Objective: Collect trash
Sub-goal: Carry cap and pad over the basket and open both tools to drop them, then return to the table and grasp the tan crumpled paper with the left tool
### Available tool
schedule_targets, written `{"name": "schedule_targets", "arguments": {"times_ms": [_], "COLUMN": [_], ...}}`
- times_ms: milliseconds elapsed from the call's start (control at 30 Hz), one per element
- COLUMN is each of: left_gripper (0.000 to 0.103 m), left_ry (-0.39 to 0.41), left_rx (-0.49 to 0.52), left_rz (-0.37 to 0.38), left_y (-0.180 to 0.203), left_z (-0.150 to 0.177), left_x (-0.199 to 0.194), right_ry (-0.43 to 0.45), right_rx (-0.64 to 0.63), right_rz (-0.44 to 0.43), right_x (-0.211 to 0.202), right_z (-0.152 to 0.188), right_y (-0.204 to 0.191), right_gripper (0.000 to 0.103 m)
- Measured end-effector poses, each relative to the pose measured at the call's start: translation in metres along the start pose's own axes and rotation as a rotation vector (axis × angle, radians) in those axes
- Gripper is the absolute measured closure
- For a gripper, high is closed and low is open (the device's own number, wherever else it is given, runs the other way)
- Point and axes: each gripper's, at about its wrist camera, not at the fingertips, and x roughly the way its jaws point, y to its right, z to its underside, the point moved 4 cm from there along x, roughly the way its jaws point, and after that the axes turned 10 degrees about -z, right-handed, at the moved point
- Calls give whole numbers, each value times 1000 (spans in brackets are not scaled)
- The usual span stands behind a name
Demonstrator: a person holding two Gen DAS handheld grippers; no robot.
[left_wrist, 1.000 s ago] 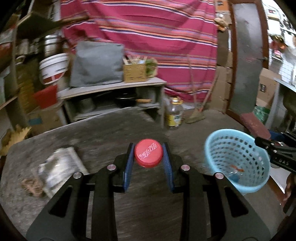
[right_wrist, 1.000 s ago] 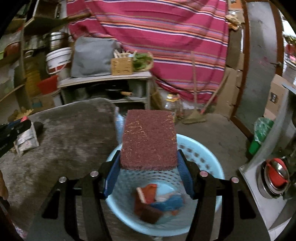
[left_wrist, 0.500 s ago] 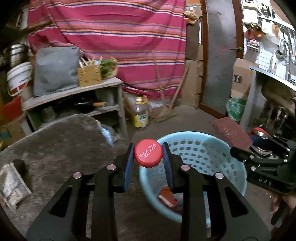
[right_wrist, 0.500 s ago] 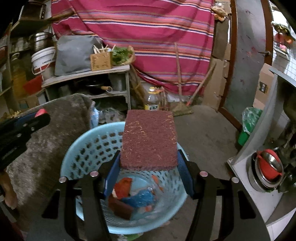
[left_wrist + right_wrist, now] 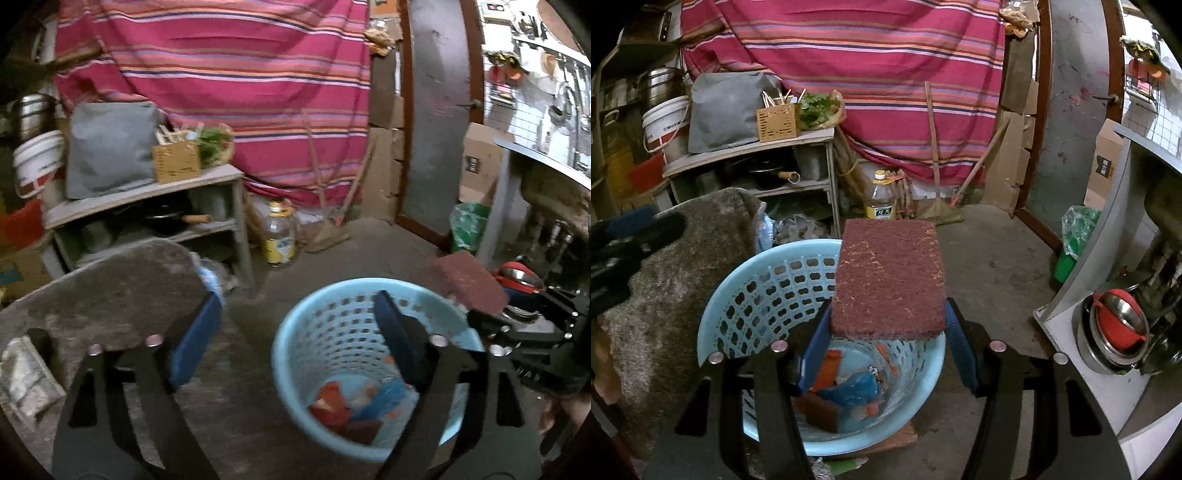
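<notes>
A light blue perforated basket (image 5: pixel 325 317) (image 5: pixel 764 291) stands on the floor beside the grey table, with red, blue and brown scraps (image 5: pixel 351 406) (image 5: pixel 846 391) at its bottom. My left gripper (image 5: pixel 295 328) is open wide and empty, over the basket's left rim. The red bottle cap is not between its fingers and I cannot pick it out in the basket. My right gripper (image 5: pixel 886 325) is shut on a dark red scouring pad (image 5: pixel 890 280) (image 5: pixel 469 284), held flat above the basket's right side.
The grey table (image 5: pixel 110 284) lies left of the basket, with a crumpled wrapper (image 5: pixel 26 376) on it. A shelf (image 5: pixel 147 192) with a grey bag and a box stands behind. An oil bottle (image 5: pixel 280 236), brooms and a green bag (image 5: pixel 469 225) are on the floor. A metal counter (image 5: pixel 1108 295) is at right.
My left gripper opened wide and the red bottle cap left it. The left gripper also moved right, over the basket. The right gripper still holds the pad, a little further over the basket.
</notes>
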Motion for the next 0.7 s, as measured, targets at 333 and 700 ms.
{"name": "schedule_targets", "arguments": {"times_ms": [333, 700], "left_gripper": [7, 5], "left_ry": [6, -18], "left_rx": [-21, -79], "left_rz": [-130, -259], "left_y": [-77, -174], "left_z": [18, 51], "left_x": [-24, -54], "right_ry": [10, 40], "right_rx": [-29, -5], "right_rz": [-16, -14], "right_x": [15, 25], "right_z": [-3, -1], "right_y": [-37, -77], "right_gripper": [38, 8]}}
